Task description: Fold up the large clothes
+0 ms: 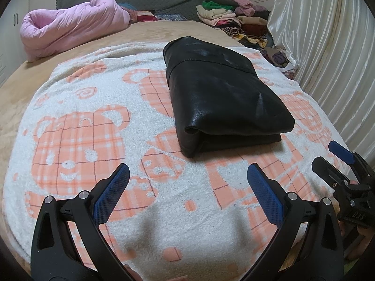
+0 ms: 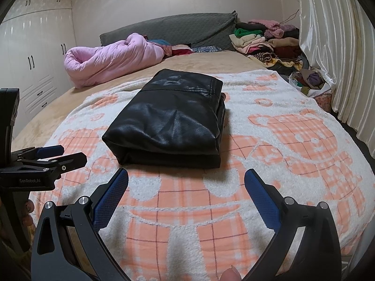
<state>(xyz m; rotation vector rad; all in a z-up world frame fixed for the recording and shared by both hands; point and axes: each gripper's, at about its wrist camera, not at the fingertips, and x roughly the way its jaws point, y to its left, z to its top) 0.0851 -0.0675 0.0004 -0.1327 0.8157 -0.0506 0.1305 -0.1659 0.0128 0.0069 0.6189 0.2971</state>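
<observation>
Both tools, left tool (image 1: 187, 182) and right tool (image 2: 186, 182), hang released above the blanket (image 2: 281, 98). Black jacket (image 2: 168, 119) looks fully folded; next, probably setting it aside.

1 folded black jacket (image 1: 220, 91), 1 bear blanket (image 1: 93, 140), 1 pink quilt (image 1: 70, 28), 1 clothes pile (image 1: 234, 21) (far right), 2 grippers: left gripper (image 1: 187, 171), right gripper (image 2: 186, 175).

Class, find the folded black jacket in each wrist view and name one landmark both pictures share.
Left wrist: jacket lies right of centre on the bear blanket.
Right wrist: jacket lies just left of centre, on the same blanket.
Shared landmark: the pink quilt, rolled up at the far left of the bed.
</observation>
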